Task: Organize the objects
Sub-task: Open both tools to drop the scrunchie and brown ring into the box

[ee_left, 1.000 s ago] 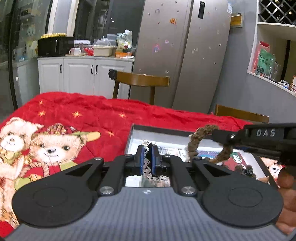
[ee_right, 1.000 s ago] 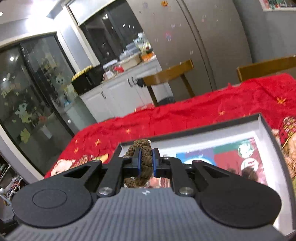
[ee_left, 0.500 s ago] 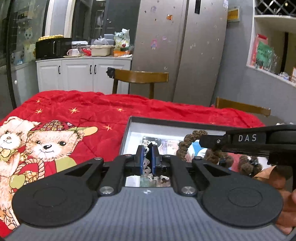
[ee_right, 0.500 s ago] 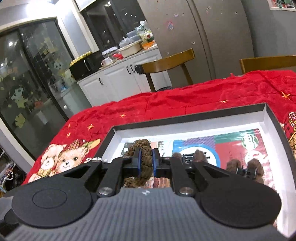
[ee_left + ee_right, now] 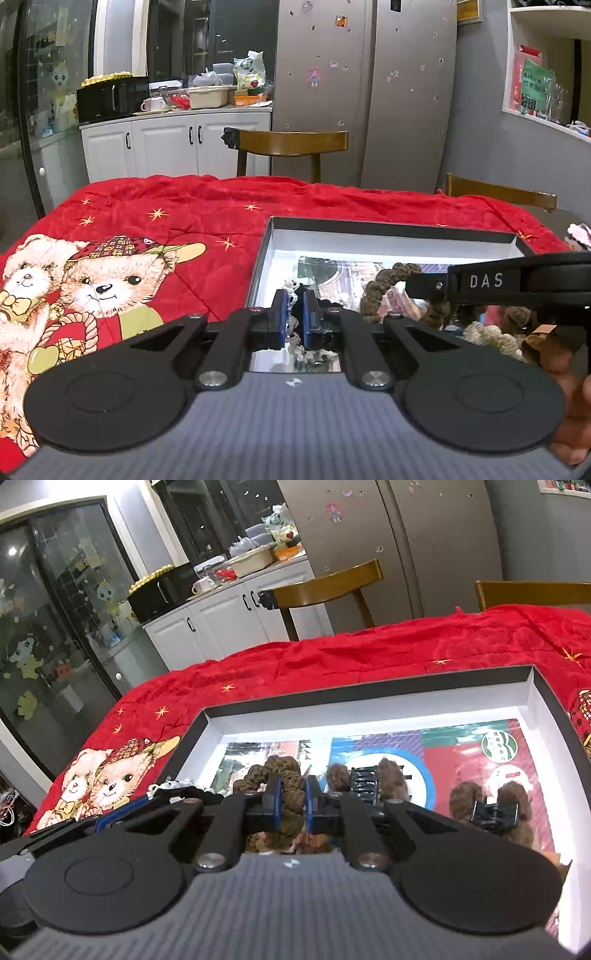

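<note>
Both grippers hold hair ties over the shallow dark-rimmed white box on the red bear-print quilt.

The left gripper pinches a white-and-black lacy hair tie near the box's 9 o'clock side. The right gripper clamps a brown braided hair tie; in the left view it crosses in from 3 o'clock, hiding part of the box floor. At 1 o'clock of its tips lies a black claw clip with brown pompoms, a second such clip at 3 o'clock. Since a second ago both grippers have dropped lower into the box, and the brown tie now hangs near the floor.
</note>
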